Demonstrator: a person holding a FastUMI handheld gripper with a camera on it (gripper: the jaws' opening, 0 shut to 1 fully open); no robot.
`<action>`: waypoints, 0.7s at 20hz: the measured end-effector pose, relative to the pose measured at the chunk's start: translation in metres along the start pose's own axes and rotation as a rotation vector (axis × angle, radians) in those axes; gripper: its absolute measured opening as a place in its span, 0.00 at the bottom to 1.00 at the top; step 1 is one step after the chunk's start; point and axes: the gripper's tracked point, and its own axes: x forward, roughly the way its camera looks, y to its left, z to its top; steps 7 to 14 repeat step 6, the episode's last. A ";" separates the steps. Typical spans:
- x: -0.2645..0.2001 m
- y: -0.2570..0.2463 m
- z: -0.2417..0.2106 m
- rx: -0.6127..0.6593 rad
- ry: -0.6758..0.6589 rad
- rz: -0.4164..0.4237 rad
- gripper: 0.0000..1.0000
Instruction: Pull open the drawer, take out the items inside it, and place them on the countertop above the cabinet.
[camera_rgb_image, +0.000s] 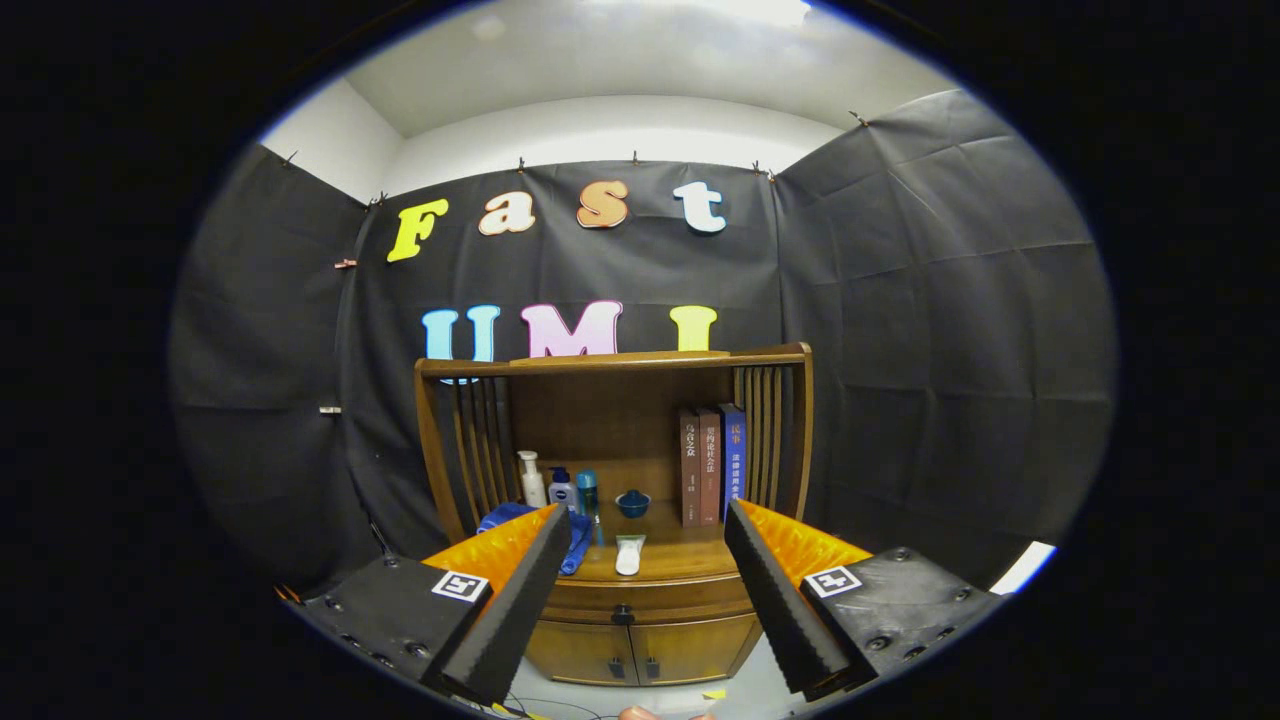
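A brown wooden cabinet (640, 610) stands against the booth wall, well beyond my fingers. Its drawer (650, 598) with a small dark knob (622, 614) sits shut just under the countertop (690, 562). On the countertop lie a white tube (629, 553) and a blue cloth (578, 535), with a small blue bowl (632, 503) behind them. My gripper (640, 600) is open, its fingers wide apart on either side of the cabinet's lower part, holding nothing.
At the back of the countertop stand a white pump bottle (530, 480), a blue-capped bottle (561, 488) and a teal bottle (588, 495); three books (712, 465) lean on the right. Two lower doors (640, 652) sit under the drawer. A slatted shelf frame (615, 362) tops the cabinet.
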 end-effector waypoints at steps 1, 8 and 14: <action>0.000 -0.002 0.002 -0.014 -0.005 -0.002 0.99; 0.000 -0.004 0.003 0.001 -0.009 -0.003 0.99; 0.000 -0.004 0.003 0.001 -0.009 -0.003 0.99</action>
